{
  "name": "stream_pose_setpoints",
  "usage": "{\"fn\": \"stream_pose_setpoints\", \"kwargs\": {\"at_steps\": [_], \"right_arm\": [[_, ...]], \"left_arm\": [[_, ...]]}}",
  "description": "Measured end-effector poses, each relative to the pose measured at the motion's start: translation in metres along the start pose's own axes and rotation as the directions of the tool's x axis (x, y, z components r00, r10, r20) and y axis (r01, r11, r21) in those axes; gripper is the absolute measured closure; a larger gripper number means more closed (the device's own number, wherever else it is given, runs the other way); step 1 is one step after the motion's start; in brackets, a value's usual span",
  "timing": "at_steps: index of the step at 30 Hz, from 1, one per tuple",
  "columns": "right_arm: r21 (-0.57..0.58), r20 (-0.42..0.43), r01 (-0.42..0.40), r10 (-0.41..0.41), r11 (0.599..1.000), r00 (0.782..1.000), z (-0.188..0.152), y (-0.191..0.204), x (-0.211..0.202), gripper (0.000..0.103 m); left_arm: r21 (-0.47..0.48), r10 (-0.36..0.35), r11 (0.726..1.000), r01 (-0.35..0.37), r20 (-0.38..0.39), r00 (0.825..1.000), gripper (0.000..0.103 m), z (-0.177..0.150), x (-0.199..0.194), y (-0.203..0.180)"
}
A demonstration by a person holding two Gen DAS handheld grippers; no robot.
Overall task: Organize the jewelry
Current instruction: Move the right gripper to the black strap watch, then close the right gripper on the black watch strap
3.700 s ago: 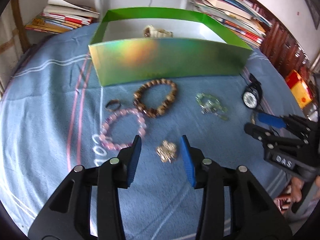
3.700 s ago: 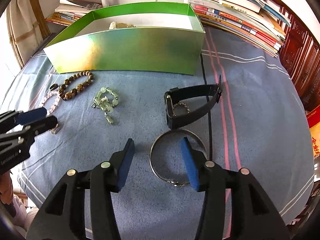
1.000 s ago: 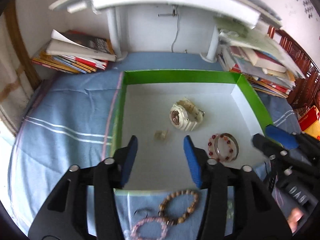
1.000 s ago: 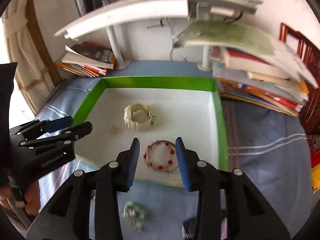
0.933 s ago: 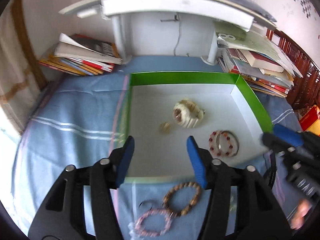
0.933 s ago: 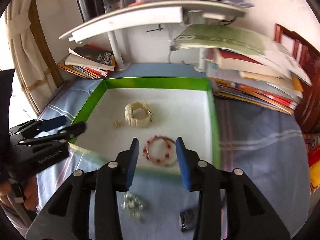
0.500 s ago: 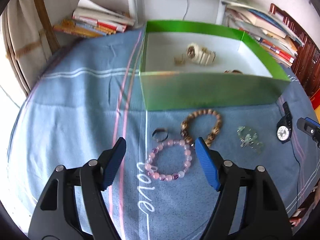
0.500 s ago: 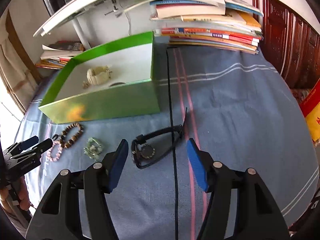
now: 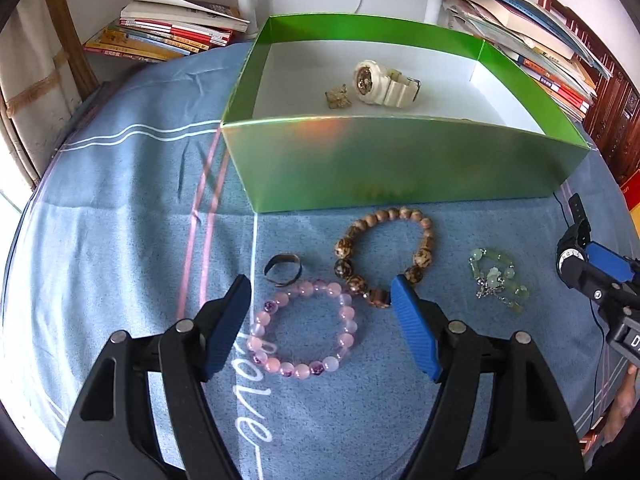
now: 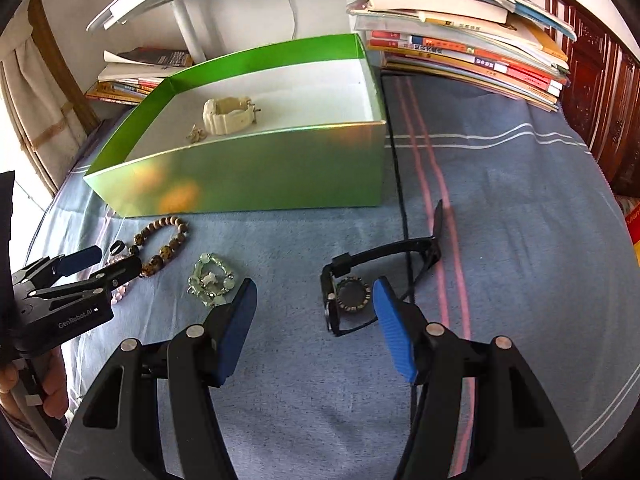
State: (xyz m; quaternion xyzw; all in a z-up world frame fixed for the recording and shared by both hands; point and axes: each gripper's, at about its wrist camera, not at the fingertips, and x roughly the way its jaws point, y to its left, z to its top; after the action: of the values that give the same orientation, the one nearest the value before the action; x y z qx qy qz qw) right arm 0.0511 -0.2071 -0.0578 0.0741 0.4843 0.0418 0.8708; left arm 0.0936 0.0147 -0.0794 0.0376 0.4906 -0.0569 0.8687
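Jewelry: green box holding cream watch and small charm; black watch on its side on cloth, strap toward box; both grippers spread, empty.

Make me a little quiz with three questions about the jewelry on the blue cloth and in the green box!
1. True or false: the cream watch lies inside the green box.
2. Which bracelet lies between the left gripper fingers? A. pink bead bracelet B. brown bead bracelet C. green bead bracelet
3. What black thing lies in front of the right gripper?

Key: 1 true; 2 A; 3 the black watch.
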Motion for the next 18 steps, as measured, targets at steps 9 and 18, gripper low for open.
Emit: {"fn": "stream_pose_setpoints", "kwargs": {"at_steps": [9, 18], "right_arm": [[-0.013, -0.026, 0.007, -0.007, 1.000, 1.000, -0.002, 0.007, 0.009, 0.043], [-0.033, -0.034, 0.003, -0.004, 0.999, 0.999, -0.004, 0.013, 0.012, 0.041]], "left_arm": [[-0.011, -0.012, 1.000, 0.012, -0.006, 1.000, 0.027, 0.002, 0.000, -0.002], [-0.005, -0.018, 1.000, 0.018, -0.017, 1.000, 0.026, -0.001, 0.003, -0.004]]}}
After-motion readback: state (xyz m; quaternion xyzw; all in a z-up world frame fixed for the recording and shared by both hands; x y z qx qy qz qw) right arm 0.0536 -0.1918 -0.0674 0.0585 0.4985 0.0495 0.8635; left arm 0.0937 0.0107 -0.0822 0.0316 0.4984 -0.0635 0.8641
